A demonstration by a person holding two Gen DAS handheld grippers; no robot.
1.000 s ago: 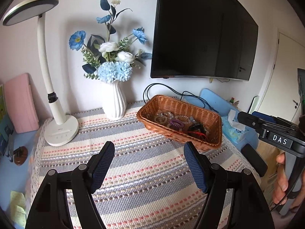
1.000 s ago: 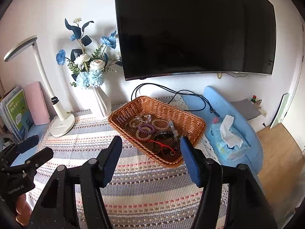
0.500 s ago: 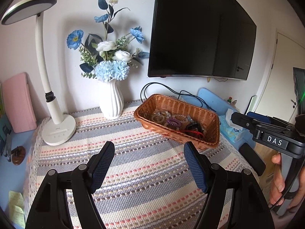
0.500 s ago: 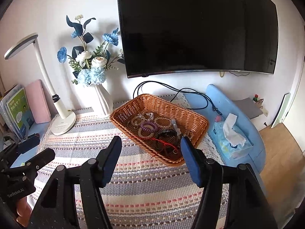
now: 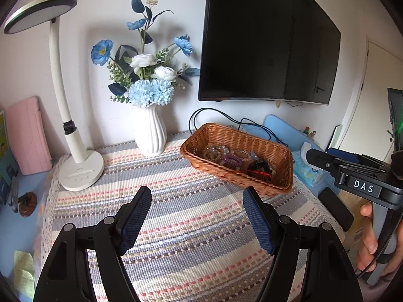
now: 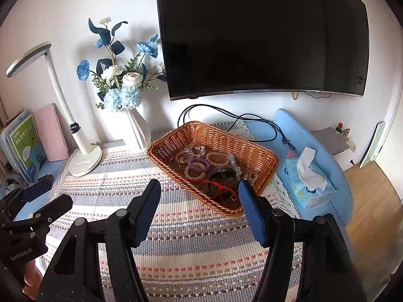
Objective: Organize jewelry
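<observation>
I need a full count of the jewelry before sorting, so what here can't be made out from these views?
- Wicker basket, left wrist view: its near wall hides the floor; pieces overlap.
- Same basket, right wrist view: the right claw finger covers the near corner.
- Red cord: its ends are lost in the tangle.

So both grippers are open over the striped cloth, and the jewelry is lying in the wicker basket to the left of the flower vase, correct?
Not quite: the wicker basket with the jewelry sits to the right of the flower vase, as the right wrist view shows. Both the left gripper and right gripper are open over the striped cloth.
</observation>
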